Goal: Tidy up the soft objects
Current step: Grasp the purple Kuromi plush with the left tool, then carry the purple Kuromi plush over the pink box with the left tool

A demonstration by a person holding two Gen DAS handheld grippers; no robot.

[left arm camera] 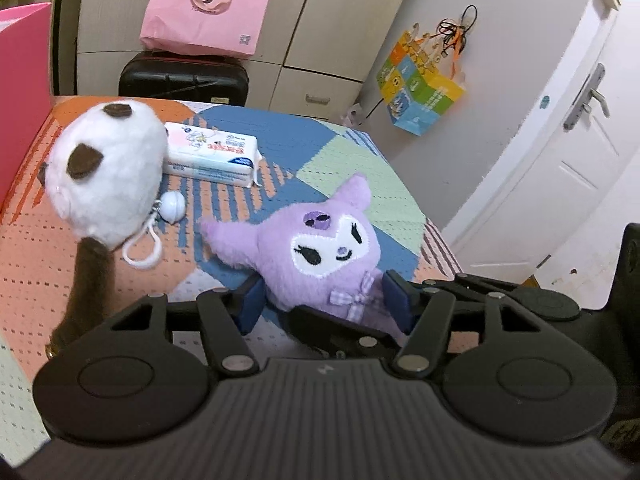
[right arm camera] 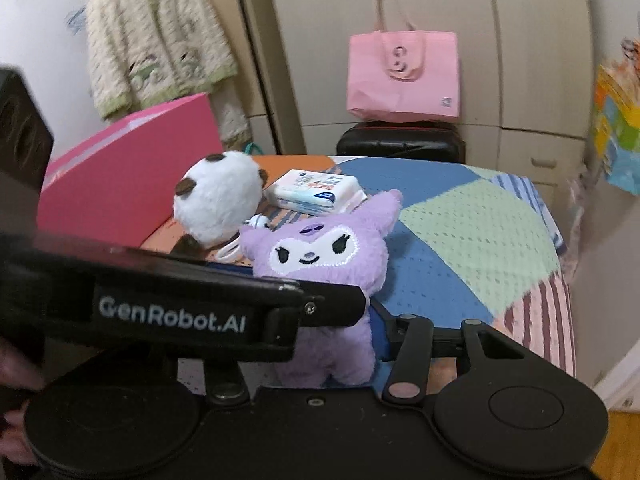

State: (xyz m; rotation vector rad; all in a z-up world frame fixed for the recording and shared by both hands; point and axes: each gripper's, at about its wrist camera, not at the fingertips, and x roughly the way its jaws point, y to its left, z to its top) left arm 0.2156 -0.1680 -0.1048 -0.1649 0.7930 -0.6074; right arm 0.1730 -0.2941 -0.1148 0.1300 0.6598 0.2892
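1. Table [left arm camera: 344,160]: covered with a patchwork cloth in orange, blue and green. All task items sit on it.
2. Purple plush [left arm camera: 320,248]: near the front edge of the table, face towards both cameras, ears up. From the right wrist view it stands upright.
3. Left tool [left arm camera: 326,300]: narrowed about the purple plush. Its blue pads [left arm camera: 252,304] sit against either side of the body, at the level of the checked bow.
4. Right tool [right arm camera: 332,332]: one blue pad lies against the plush's side. The other finger is hidden behind the left tool's body, which crosses that view. Whether this tool grips cannot be told.
5. White plush [left arm camera: 108,176]: round, with brown ears, standing to the left of the purple one and apart from it. A white bell [left arm camera: 172,206] and a cord loop hang at its side.
6. Tissue pack [left arm camera: 212,152]: lies flat just behind the white plush.
7. Pink box [right arm camera: 128,176]: stands along the table's left edge, beside the white plush.
8. Background: a pink bag [left arm camera: 208,4] rests on a black suitcase [left arm camera: 184,76] against the wardrobe beyond the table.
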